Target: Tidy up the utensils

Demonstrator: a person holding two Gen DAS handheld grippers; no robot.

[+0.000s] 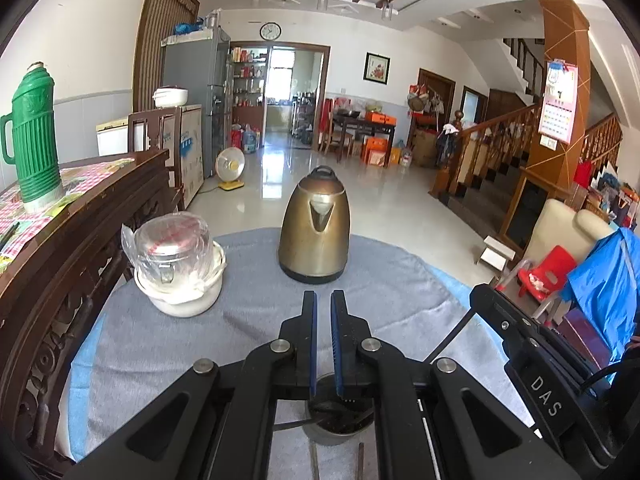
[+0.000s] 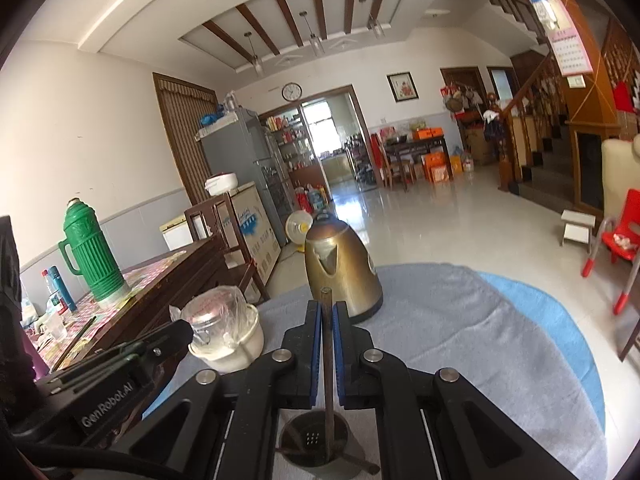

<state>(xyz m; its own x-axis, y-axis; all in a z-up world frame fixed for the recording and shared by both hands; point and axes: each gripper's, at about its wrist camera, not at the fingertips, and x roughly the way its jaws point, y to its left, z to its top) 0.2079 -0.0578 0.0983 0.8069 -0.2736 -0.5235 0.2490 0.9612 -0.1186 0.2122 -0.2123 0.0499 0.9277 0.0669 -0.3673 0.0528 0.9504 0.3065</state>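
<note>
- As it hung nearest the lens, the right gripper (image 2: 327,312) was clamped on a dark brown chopstick (image 2: 327,360), whose top poked up above the blue pads while its lower end stood inside the round utensil holder (image 2: 314,438) directly below.
- The left gripper (image 1: 323,300) had its jaws drawn together with only a thin slit between the pads and nothing visible in it; the same holder (image 1: 340,426) sat beneath it, with dark utensil shapes inside.
- The holder stood on the near part of a round table under a grey cloth (image 1: 400,300).
- Farther along the cloth, to the left, a white pot (image 1: 184,292) carried a plastic-wrapped glass jar (image 1: 174,248).
- Beyond the fingertips stood a brass-coloured kettle (image 1: 314,228), upright, spout facing the cameras.
- On the side table at left rose a green thermos (image 1: 34,136).
</note>
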